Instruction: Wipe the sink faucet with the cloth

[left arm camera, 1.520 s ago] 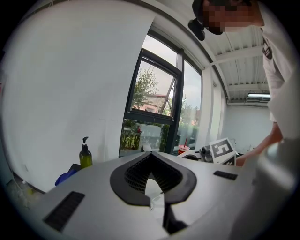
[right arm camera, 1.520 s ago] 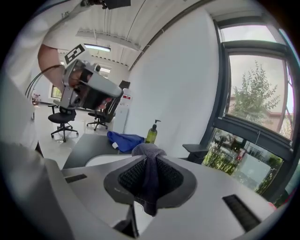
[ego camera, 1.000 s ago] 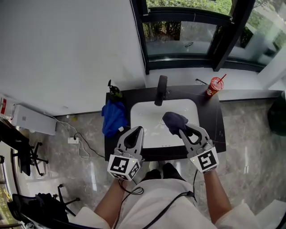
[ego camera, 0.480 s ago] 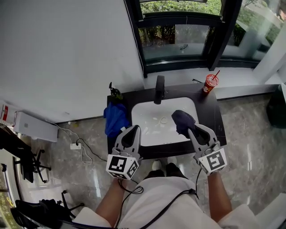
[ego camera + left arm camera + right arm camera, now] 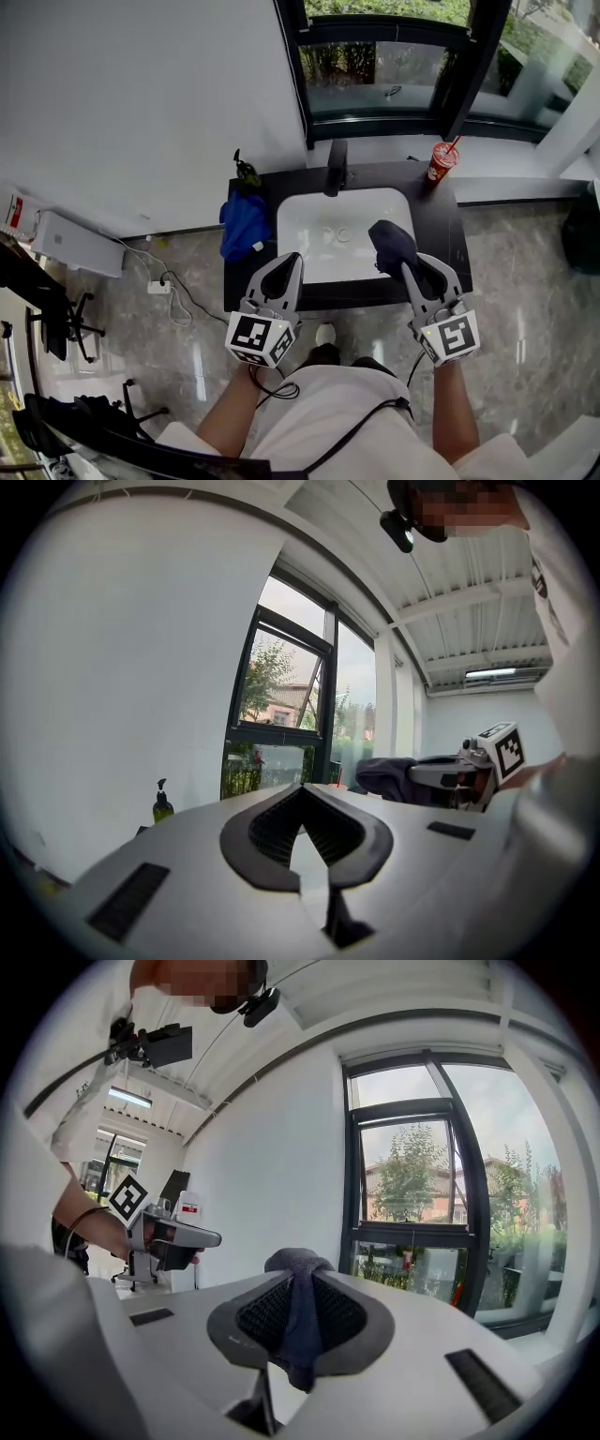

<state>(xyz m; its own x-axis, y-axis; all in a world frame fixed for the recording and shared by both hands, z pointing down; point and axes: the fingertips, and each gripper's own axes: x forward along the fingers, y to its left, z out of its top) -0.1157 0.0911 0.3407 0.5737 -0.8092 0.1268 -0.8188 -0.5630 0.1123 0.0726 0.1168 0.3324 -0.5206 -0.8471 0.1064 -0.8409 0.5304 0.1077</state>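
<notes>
A black faucet (image 5: 336, 167) stands at the back rim of the white sink (image 5: 314, 248), which is set in a black counter (image 5: 441, 234). My right gripper (image 5: 405, 267) is shut on a dark navy cloth (image 5: 392, 241) and hovers over the sink's front right corner. In the right gripper view the cloth (image 5: 296, 1269) bulges out past the jaw tips of the right gripper (image 5: 295, 1288) and a strip hangs between the pads. My left gripper (image 5: 288, 262) is shut and holds nothing, level over the counter's front edge. In its own view the left gripper (image 5: 302, 797) has its pad tips together.
A blue cloth (image 5: 242, 225) lies heaped on the counter left of the sink, with a soap bottle (image 5: 246, 172) behind it. A red cup with a straw (image 5: 440, 161) stands at the back right corner. Dark-framed windows (image 5: 394, 66) rise behind. The floor is grey stone (image 5: 525, 300).
Both grippers have drawn back from over the basin toward the counter's front edge. The right one has carried the dark cloth to the right with it.
</notes>
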